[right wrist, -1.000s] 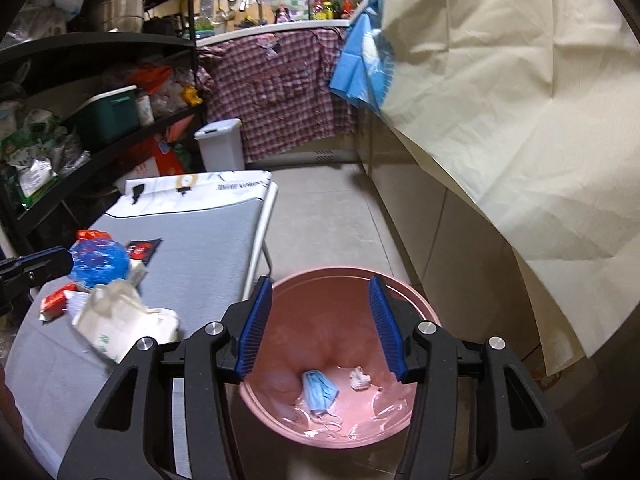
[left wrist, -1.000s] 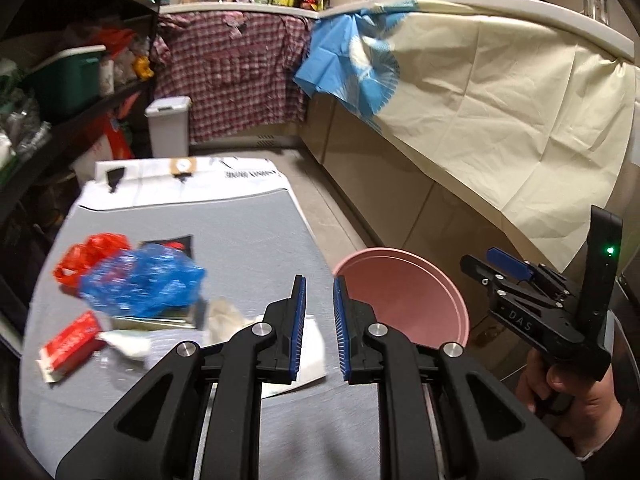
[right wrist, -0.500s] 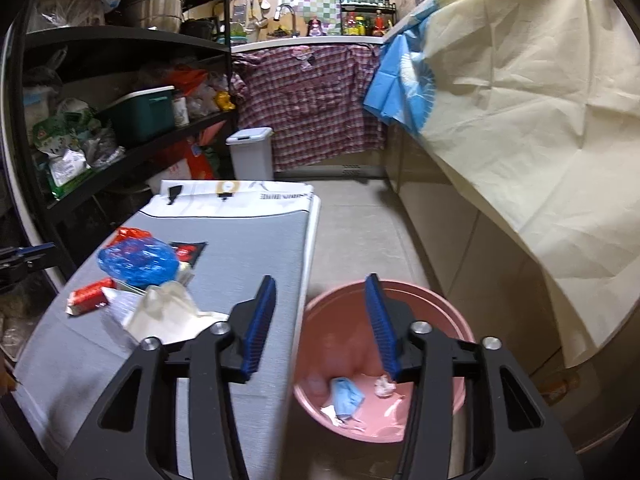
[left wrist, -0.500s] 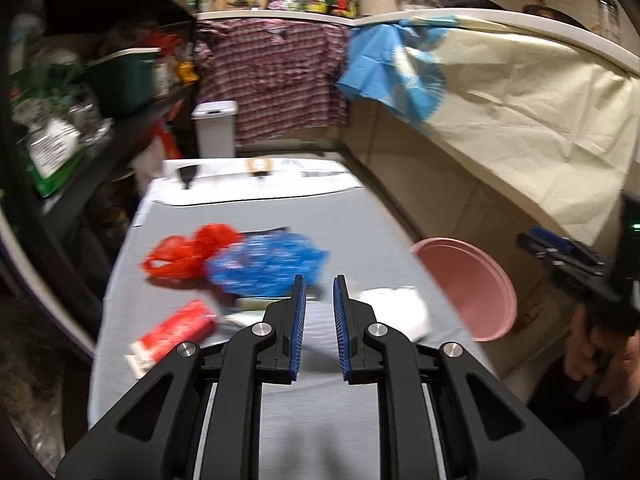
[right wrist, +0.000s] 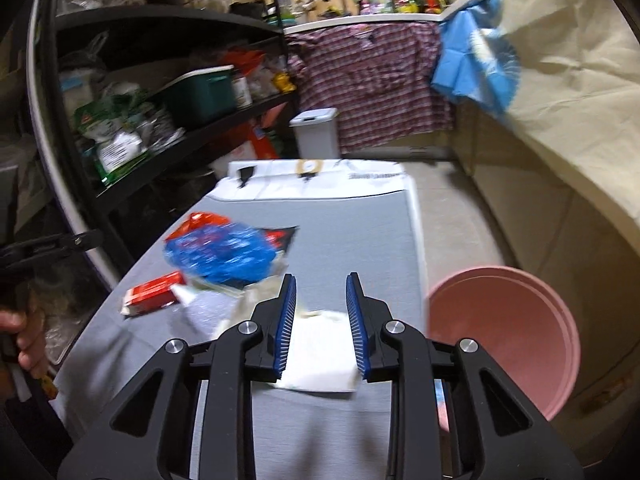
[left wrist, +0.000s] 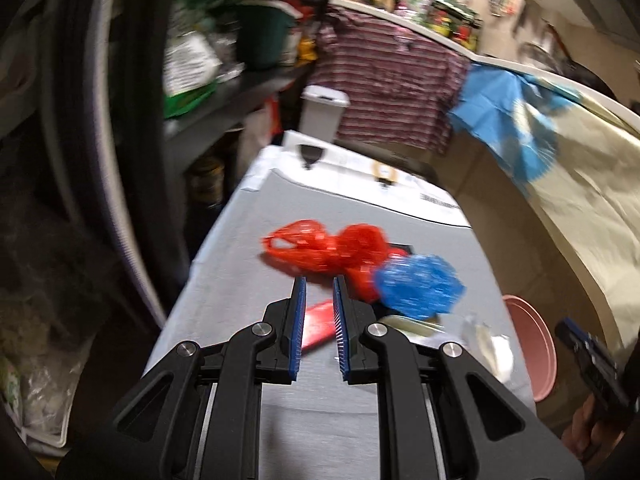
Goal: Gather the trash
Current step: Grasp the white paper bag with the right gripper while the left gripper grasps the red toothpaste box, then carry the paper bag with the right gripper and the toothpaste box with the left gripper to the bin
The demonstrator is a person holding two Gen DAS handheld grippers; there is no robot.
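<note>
Left gripper (left wrist: 319, 285) fingers narrowly apart, empty, above red packet (left wrist: 316, 324), right gripper (right wrist: 321, 285) closing, empty, over white paper (right wrist: 320, 354), pink basin (right wrist: 504, 332) beside table (right wrist: 360, 232).

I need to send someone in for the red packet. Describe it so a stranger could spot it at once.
Find the grey table beside the pink basin. A heap of trash lies on its left half, topped by a crumpled blue bag. The red packet lies flat at the heap's near left edge: the only boxy, straight-edged red thing, unlike the crinkled red bag farther back.
</note>
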